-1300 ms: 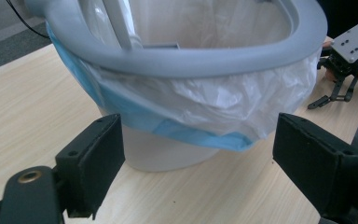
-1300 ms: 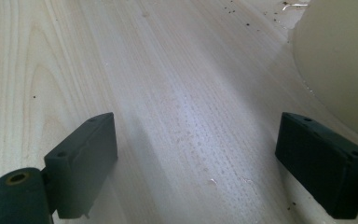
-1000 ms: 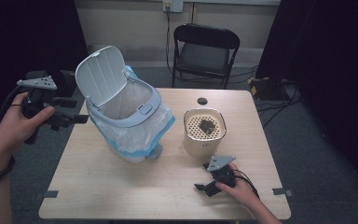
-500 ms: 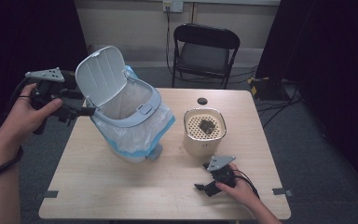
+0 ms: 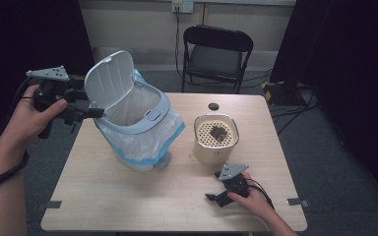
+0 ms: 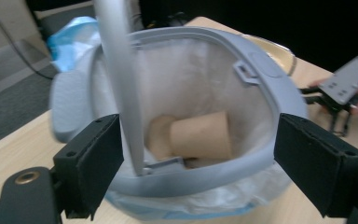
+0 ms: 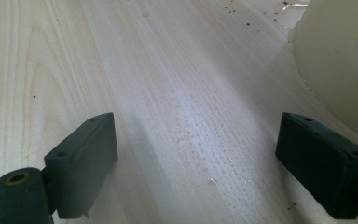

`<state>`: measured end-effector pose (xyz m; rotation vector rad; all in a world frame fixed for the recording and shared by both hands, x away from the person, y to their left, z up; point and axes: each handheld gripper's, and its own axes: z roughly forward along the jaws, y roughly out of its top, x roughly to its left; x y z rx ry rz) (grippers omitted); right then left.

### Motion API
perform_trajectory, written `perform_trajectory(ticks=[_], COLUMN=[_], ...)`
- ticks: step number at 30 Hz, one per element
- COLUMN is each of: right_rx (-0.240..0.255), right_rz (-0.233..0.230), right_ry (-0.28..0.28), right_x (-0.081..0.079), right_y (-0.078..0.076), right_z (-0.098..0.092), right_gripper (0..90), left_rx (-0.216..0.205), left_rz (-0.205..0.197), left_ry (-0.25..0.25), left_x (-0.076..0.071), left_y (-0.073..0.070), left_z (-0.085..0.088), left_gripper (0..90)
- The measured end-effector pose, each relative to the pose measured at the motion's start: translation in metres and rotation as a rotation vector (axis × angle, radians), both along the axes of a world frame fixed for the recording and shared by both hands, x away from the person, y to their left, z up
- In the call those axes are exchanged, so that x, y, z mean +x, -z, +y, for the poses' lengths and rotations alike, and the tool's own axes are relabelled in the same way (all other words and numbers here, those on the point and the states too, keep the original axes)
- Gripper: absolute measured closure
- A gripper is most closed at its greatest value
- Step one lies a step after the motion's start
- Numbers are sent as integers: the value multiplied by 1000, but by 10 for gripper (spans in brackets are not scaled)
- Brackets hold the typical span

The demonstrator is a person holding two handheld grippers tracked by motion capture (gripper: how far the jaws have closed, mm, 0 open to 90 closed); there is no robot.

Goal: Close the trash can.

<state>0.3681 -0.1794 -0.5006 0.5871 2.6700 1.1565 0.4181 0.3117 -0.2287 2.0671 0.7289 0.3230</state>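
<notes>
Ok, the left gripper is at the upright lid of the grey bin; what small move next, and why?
Probably ease the left gripper onto the raised grey plastic lid and tip it down: the open jaws straddle the lid's edge, and a brown cardboard tube already lies in the white-lined grey bin.

A black folding chair (image 5: 218, 54) stood beyond the table (image 5: 128, 196) at twelve o'clock; a small dark disc (image 5: 213, 106) lay near the table's far edge.
</notes>
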Motion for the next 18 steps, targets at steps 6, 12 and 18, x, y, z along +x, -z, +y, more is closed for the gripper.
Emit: perform_trajectory(ticks=[6, 12, 18], right_rx=[0, 0, 0], right_rz=[0, 0, 0], right_ry=[0, 0, 0], right_x=[0, 0, 0], right_y=[0, 0, 0], right_z=[0, 0, 0], right_gripper=[120, 120, 119], left_rx=[45, 59, 101], left_rz=[6, 7, 38], left_ry=[54, 81, 159], left_x=[-12, -26, -33], left_y=[-3, -6, -3], left_z=[-12, -20, -36], left_gripper=[152, 171, 311])
